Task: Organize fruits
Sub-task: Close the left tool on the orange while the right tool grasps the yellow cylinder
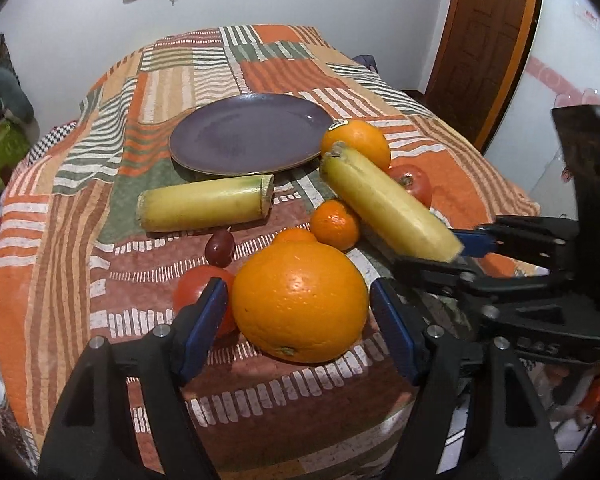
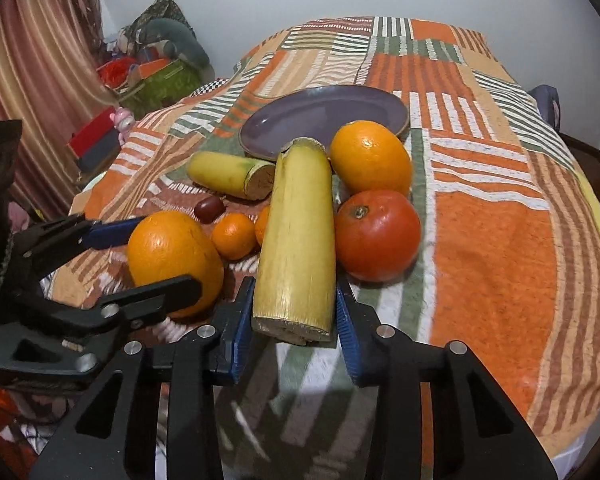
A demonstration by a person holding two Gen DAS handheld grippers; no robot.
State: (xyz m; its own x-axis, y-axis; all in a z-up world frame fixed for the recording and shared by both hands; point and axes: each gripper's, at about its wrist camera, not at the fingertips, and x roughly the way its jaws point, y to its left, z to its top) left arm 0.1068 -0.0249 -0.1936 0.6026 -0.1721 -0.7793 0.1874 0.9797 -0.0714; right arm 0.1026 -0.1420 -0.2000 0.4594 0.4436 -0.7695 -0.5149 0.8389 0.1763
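Observation:
My left gripper is open and straddles a big orange on the patterned cloth, with a thin gap showing at each blue pad. Seen from the right wrist, my right gripper is shut on the near end of a yellow banana piece, its pads flat against both sides. That piece leans over a mandarin. A second banana piece lies in front of the purple plate, which is bare. A sticker-marked orange and a tomato sit beside the held piece.
Another tomato lies just outside my left finger, with a dark red grape behind it. A second mandarin peeks over the big orange. The cloth drops away at the near edge. A wooden door stands right; boxes and clutter stand left.

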